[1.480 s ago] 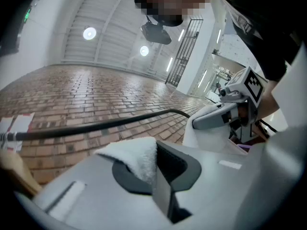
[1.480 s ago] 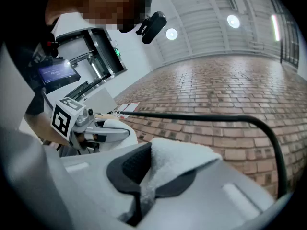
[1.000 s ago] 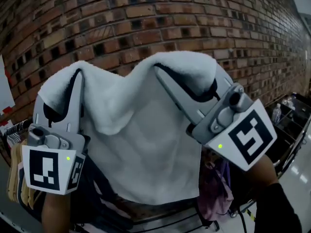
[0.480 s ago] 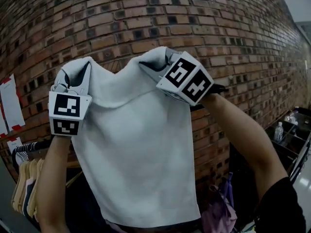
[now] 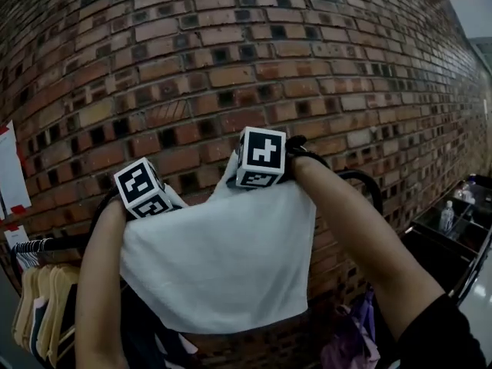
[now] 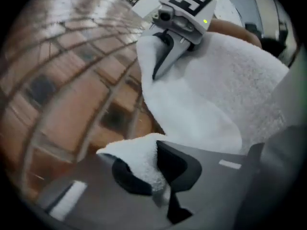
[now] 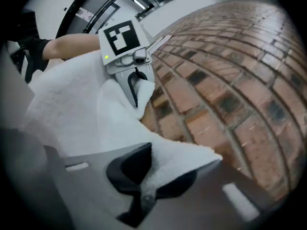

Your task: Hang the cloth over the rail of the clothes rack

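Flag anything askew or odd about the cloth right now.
Nothing is torn or dropped. The cloth hangs slightly askew: in the head view the right gripper, shut on one top corner, sits higher than the left gripper, shut on the other.

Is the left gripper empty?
No, the left gripper has the white cloth pinched tight between its jaws.

Dim, even indoor light falls on a brick wall [image 5: 231, 52] bowed by wide-angle lenses; ceiling strip lights [image 7: 140, 3] glare beyond the jaws, the cloth [image 6: 139, 162] between them blurred, corners black.
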A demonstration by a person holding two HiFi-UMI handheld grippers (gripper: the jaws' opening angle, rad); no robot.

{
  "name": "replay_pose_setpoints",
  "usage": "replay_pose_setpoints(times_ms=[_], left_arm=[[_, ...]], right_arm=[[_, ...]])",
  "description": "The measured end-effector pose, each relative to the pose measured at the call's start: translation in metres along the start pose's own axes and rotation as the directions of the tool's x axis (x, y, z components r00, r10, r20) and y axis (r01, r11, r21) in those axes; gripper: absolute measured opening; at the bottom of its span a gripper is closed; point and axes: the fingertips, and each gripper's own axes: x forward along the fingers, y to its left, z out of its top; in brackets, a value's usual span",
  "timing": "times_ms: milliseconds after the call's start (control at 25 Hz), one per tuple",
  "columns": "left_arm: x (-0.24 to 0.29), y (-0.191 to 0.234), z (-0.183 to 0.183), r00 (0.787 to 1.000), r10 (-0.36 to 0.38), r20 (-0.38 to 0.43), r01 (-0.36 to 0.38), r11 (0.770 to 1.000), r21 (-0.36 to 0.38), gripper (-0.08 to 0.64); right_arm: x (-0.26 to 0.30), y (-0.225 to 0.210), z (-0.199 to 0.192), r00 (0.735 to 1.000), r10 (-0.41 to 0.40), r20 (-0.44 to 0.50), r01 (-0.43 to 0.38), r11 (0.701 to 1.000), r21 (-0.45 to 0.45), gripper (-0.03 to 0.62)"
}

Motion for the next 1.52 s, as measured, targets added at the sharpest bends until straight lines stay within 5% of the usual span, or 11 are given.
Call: replay_pose_setpoints(times_ms=[80,160,240,320,520,640,760,1160,1280,1360,1520], left_arm=[[0.016,-0.027,-0.024,0.978,-0.196,-0.066,0.182,0.968,-0.173,0.02],[0.02,-0.036,-0.036,0.96,-0.264,-0.09,0.232,0.936,-0.266,0.079],[0.018,-0.032,-0.038,0.965,-0.252,-0.074,0.222,0.933,-0.283,0.185],[0.015,-0.026,-0.032,0.974,-0.227,-0.021,0.212,0.936,-0.282,0.249],[-0.011,-0.003,-0.001,0.954,-0.167,0.247,0.238,0.926,-0.293,0.256],[-0.016,-0.003,-0.011,0.953,-0.177,0.246,0.253,0.911,-0.326,0.256],[-0.02,-0.006,-0.01,0.94,-0.209,0.271,0.293,0.901,-0.32,0.253],[-0.052,0.031,-0.007,0.922,0.006,0.388,0.104,0.96,-0.261,0.252],[-0.071,0.044,0.008,0.879,0.117,0.462,-0.01,0.974,-0.227,0.252],[-0.094,0.055,0.02,0.823,0.224,0.522,-0.134,0.969,-0.205,0.252],[-0.155,0.069,0.044,0.634,0.427,0.645,-0.383,0.898,-0.218,0.25]], right_arm=[[0.015,0.019,-0.014,0.989,0.145,-0.035,-0.142,0.988,0.067,0.022],[0.019,0.025,-0.018,0.977,0.212,-0.026,-0.207,0.971,0.122,0.093],[0.018,0.024,-0.013,0.974,0.227,0.019,-0.227,0.961,0.158,0.208],[0.017,0.023,-0.01,0.972,0.232,0.047,-0.236,0.956,0.173,0.235],[0.014,0.023,-0.019,0.968,0.249,0.03,-0.25,0.942,0.224,0.235],[0.022,0.027,-0.042,0.959,0.252,-0.131,-0.233,0.961,0.147,0.235],[0.021,0.018,-0.046,0.967,0.21,-0.141,-0.194,0.974,0.122,0.235],[0.015,0.005,-0.024,0.993,0.112,-0.02,-0.111,0.992,0.064,0.235],[0.002,-0.001,-0.001,0.996,0.031,0.085,-0.035,0.998,0.053,0.235],[-0.014,-0.018,0.017,0.98,-0.082,0.179,0.075,0.996,0.046,0.235],[-0.061,-0.049,0.056,0.871,-0.301,0.388,0.286,0.953,0.099,0.233]])
